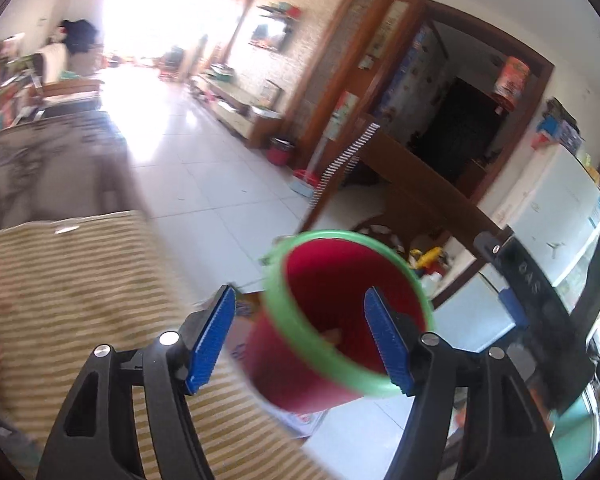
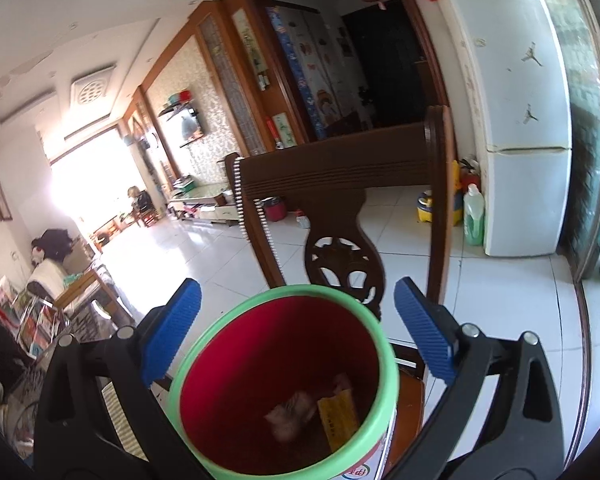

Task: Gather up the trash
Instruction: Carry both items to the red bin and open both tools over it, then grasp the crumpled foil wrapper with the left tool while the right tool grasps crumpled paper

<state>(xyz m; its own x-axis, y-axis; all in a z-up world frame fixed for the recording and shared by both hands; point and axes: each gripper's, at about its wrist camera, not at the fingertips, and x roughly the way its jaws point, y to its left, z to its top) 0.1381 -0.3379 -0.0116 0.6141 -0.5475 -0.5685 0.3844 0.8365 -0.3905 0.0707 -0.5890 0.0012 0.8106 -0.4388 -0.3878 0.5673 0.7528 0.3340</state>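
A red bin with a green rim shows in the left wrist view, tilted, past the table's edge. My left gripper is open; the rim's near side lies between its blue pads, touching neither that I can see. In the right wrist view the same bin sits just below my right gripper, which is open above its mouth. Inside the bin lie a crumpled wrapper and a yellow packet. My right gripper's arm shows at the right of the left wrist view.
A striped mat covers the table at the left. A dark wooden chair stands behind the bin. A white fridge and a green bottle stand at the right. White tile floor runs toward a bright window.
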